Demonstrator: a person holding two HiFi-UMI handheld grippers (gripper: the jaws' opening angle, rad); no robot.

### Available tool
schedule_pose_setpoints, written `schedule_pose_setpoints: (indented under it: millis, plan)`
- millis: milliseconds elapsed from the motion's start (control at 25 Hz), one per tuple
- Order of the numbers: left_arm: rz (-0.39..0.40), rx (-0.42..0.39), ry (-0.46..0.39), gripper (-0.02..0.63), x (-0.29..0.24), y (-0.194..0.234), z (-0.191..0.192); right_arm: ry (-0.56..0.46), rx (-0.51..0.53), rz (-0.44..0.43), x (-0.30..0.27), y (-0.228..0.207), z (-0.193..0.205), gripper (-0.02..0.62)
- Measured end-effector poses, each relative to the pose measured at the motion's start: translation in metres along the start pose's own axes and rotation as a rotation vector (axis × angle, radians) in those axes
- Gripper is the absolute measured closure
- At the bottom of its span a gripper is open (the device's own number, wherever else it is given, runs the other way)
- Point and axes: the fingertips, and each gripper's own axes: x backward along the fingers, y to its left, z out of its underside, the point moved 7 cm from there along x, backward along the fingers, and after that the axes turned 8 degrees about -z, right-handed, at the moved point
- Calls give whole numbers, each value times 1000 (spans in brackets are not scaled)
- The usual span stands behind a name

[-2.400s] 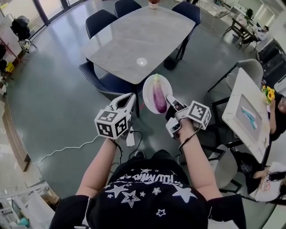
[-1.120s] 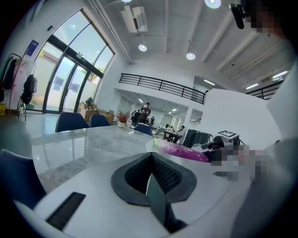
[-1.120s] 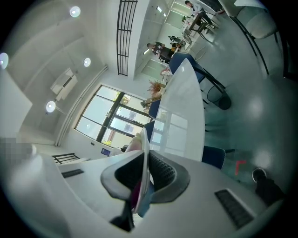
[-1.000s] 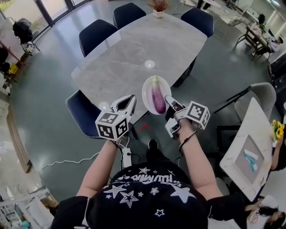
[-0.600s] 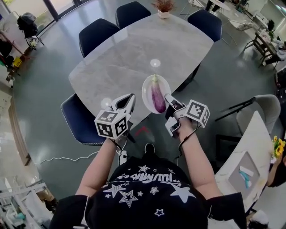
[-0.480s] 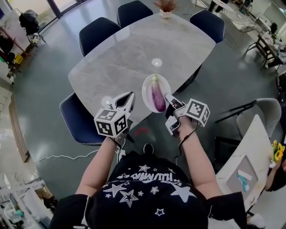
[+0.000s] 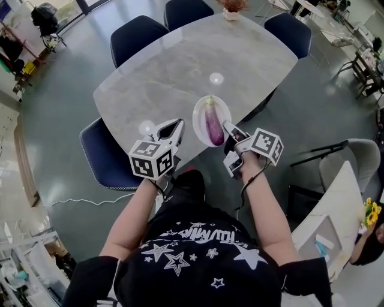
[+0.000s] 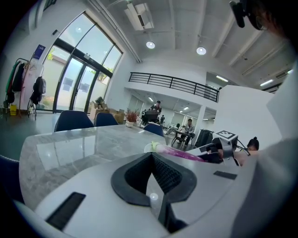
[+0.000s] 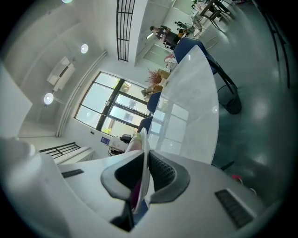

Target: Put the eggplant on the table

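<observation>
- At the middle of the head view, the right gripper (image 7: 228, 127) has its jaws closed on the near rim of a round white plate (image 7: 201, 113) (its marker cube sits just to the right, above the wrist).
- Along that plate lies a long purple eggplant (image 7: 213, 123) with its pale green stem end toward the top of the frame; it rests on the plate and not on the tabletop.
- Behind the plate spreads a large grey marble-look table (image 7: 180, 66), and the plate overlaps the table's near edge in the frame; whether the plate touches the top cannot be told.
- Left of centre in the head view, the left gripper (image 7: 176, 124) points up the frame toward the table edge, just beside the plate and apart from it.
- Low in the middle of the left gripper view, the left gripper's black pads (image 8: 160, 179) meet with nothing between them, so it holds nothing; the eggplant (image 8: 179, 153) shows just above them on the plate, right of centre.
- Lower centre of the right gripper view, the plate's thin white edge (image 9: 145, 153) runs upright between the closed ridged pads (image 9: 160, 174), with a sliver of purple at its left side.
- Across the top of the head view stand dark blue upholstered chairs (image 7: 138, 36), another sits at middle left (image 7: 105, 150), and a small potted plant (image 7: 233, 6) stands on the table's far end.
- Along the bottom of the head view is the person's black shirt with white stars (image 7: 198, 258).
</observation>
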Motion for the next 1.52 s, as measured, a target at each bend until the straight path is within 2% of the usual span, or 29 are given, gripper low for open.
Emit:
schedule_pose_setpoints:
  millis: [360, 840, 1520]
  plan:
    - [15, -11, 8, 600, -35, 8, -10, 3, -6, 11, -17, -14, -19, 565]
    - [-23, 28, 18, 600, -90, 70, -33, 36, -4, 28, -103, -27, -55, 565]
    - [-29, 65, 98, 600, -146, 125, -18, 32, -63, 122, -177, -84, -71, 565]
